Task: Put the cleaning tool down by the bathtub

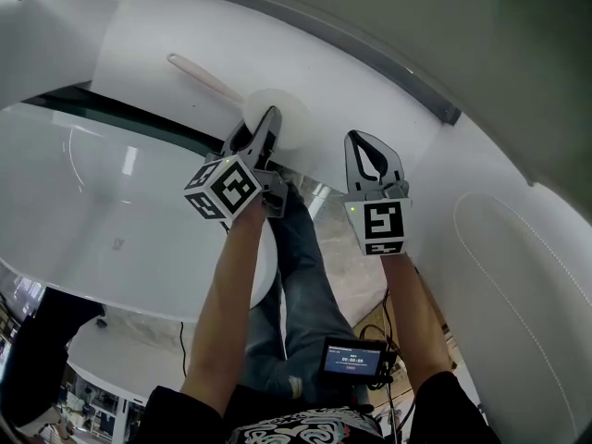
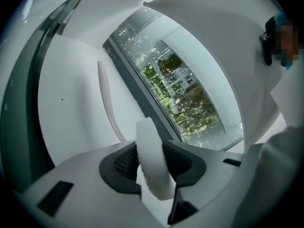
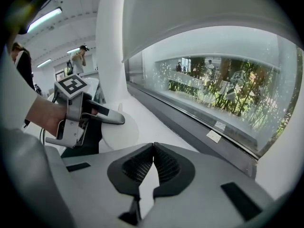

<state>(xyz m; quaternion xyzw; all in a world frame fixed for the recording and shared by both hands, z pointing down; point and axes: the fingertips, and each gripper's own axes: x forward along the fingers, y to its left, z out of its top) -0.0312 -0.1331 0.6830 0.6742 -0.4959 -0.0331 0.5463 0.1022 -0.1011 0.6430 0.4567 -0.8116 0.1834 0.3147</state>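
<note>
White cleaning tool (image 1: 275, 111): round pad edge-on, clamped in left claw (image 2: 153, 152). Slim handle (image 2: 106, 98) sticks out past claw tips, long axis roughly along bathtub (image 1: 102, 211) far edge, over ledge (image 1: 370, 63) behind bathtub. Right claw (image 3: 153, 150) pinched together, empty, just beside the left one.

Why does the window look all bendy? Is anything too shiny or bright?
Left gripper view: the wide lens bows the long grey-framed window and leaves black corners. Right gripper view: the same window bends too, and the ceiling strip light glares bright. Head view: the glossy white bathtub shows pale streaky reflections.
</note>
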